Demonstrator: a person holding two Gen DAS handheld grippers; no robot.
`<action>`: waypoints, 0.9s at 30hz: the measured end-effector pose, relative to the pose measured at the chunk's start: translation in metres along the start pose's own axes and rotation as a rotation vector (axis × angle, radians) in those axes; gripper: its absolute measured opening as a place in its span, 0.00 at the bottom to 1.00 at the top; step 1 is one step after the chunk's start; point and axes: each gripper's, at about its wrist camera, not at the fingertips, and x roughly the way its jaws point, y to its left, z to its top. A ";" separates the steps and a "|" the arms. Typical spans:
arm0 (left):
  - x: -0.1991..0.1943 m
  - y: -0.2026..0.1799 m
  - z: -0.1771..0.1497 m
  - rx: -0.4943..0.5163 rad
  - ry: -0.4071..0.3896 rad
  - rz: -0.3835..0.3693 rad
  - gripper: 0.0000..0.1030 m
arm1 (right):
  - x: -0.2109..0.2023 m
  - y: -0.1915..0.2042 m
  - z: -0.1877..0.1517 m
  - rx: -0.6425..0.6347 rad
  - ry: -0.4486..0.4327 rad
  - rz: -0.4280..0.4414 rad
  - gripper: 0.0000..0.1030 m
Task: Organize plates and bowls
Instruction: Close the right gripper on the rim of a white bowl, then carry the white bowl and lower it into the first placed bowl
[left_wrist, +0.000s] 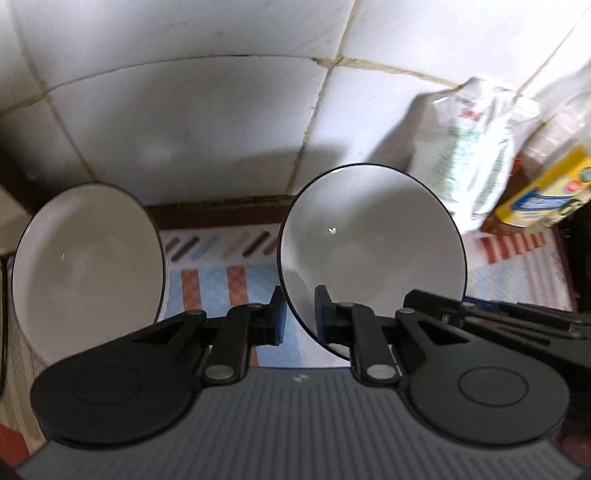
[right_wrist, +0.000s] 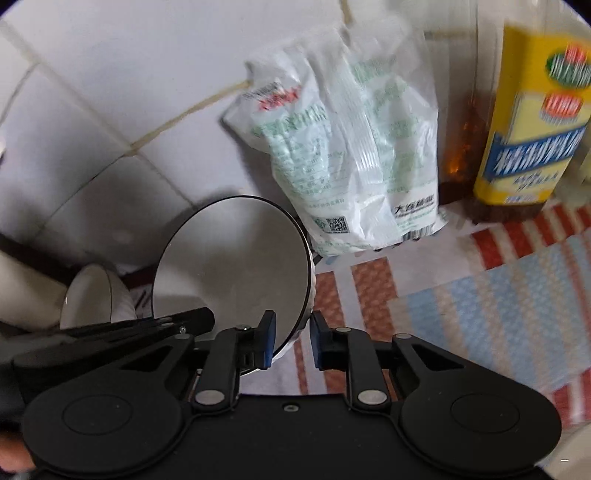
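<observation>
Your left claw (left_wrist: 299, 317) and right claw (right_wrist: 293, 343) both clench the rim of the same white bowl (left_wrist: 369, 240), one on each side. Ahead, the tiled wall (left_wrist: 203, 129) closes off room. A second bowl (left_wrist: 85, 266) sits left of your left claw; a bag (right_wrist: 347, 155) and yellow-labelled bottle (right_wrist: 532, 122) crowd beyond your right.
</observation>
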 end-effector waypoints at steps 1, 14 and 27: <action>-0.006 -0.001 -0.004 0.001 -0.003 -0.009 0.14 | -0.003 0.002 -0.001 -0.005 0.013 -0.008 0.23; -0.085 -0.035 -0.060 0.058 -0.091 -0.058 0.14 | -0.094 -0.006 -0.045 -0.031 -0.008 -0.016 0.23; -0.156 -0.098 -0.109 0.190 -0.193 -0.074 0.14 | -0.189 -0.042 -0.093 -0.036 -0.123 -0.003 0.22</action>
